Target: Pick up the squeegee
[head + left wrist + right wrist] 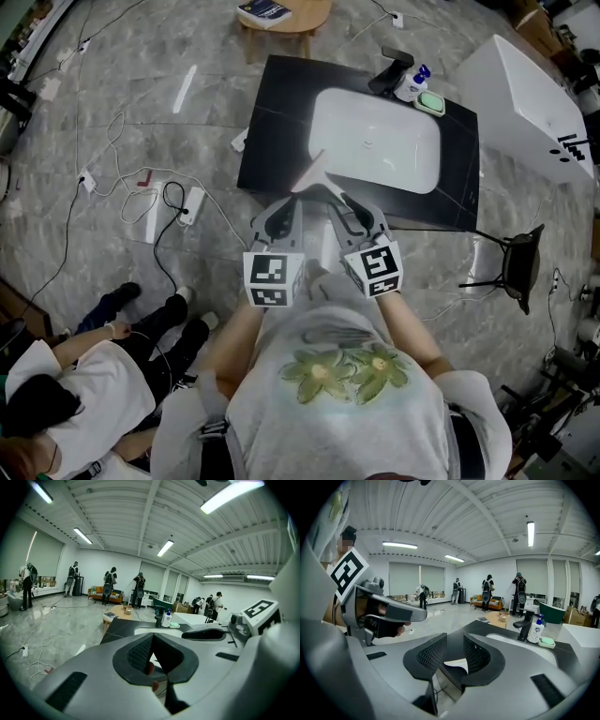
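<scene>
A pale, flat squeegee (309,172) lies on the black countertop (272,141), at the front left of the white basin (375,141). Both grippers hover side by side just in front of it, near the counter's front edge. My left gripper (291,204) has its pads meeting at the tips, with nothing between them. My right gripper (341,201) stands open with a clear gap between its pads (432,657). Through that gap, a pale bit of the squeegee (457,664) shows beyond the pads, untouched. The left gripper view shows only a sliver of it (153,660).
A black faucet (394,67), a soap bottle (413,86) and a green soap dish (431,101) stand behind the basin. A white tub (530,94) is at the right, a black chair (514,264) below it. Cables and power strips (192,202) lie on the floor at left, near a seated person (84,375).
</scene>
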